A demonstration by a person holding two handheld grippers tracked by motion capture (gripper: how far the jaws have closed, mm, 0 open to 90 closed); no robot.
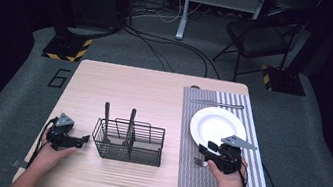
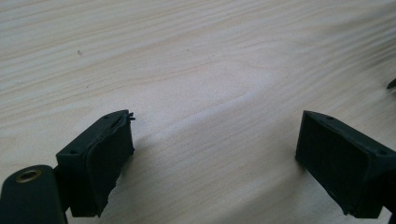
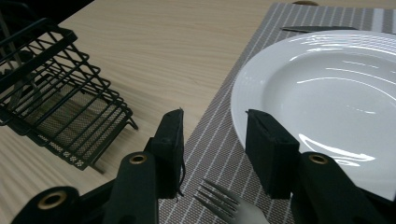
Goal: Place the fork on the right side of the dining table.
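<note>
A wooden table (image 1: 154, 96) seen from above, with a person's forearms coming in from its near edge, each hand holding a black two-jaw gripper.

The right gripper (image 1: 206, 153) hovers over a grey striped placemat (image 1: 189, 127) that covers the right part of the table. Its jaws stand partly apart with nothing clamped between them. In the right gripper view, a silver fork (image 3: 229, 205) lies flat on the placemat directly below the gap between the jaws, its tines pointing away from the near edge of the table. The fork is free of both pads. In the high view, the fork (image 1: 200, 163) shows just beside the gripper's tip, near the left edge of the placemat.

A white plate (image 1: 215, 124) sits on the placemat just beyond the gripper; the gripper's right jaw overlaps the plate's near rim in the right gripper view. A knife (image 1: 217, 103) lies across the placemat beyond the plate, towards the far edge of the table.

A black wire basket (image 1: 128, 143) stands at the middle of the table towards the near edge, with two dark handles (image 1: 106, 114) standing up inside it.

The left gripper (image 1: 80, 141) rests near the left near corner of the table, just beside the basket, jaws wide apart over bare wood and holding nothing.
</note>
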